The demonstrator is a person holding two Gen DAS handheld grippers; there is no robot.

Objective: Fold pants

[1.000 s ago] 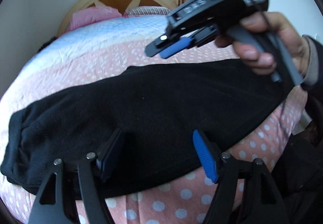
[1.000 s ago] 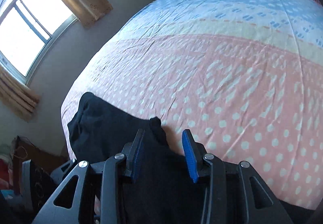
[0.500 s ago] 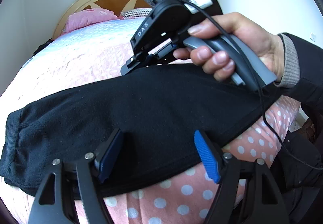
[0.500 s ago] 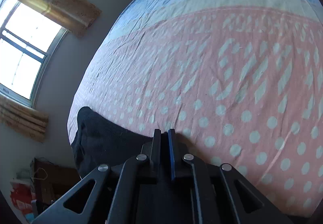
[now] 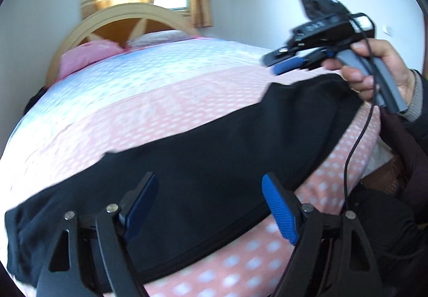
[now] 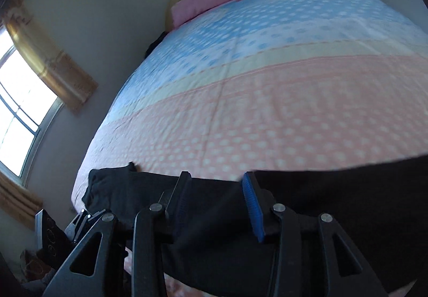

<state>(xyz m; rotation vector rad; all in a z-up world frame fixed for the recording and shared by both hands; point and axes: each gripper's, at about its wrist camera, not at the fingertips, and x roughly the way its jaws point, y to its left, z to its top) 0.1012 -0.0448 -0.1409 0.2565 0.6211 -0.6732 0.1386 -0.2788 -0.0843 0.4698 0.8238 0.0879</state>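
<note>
bed (image 5: 149, 109) | dotted quilt | on it: black pants (image 5: 214, 157), pink pillow (image 5: 85, 56)

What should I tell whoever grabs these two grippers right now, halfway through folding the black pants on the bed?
Left gripper: jaws opening, hovering over the black pants, nothing pinched.
Right gripper: jaws opening, empty, above the pants, in the person's hand.
Pants: one long band across the pink end of the bedspread, near the bed's edge, one end towards the window side.
Done: pants laid out long and narrow, seemingly leg over leg.
Left: grip one end, fold it across to the other, then smooth.
</note>
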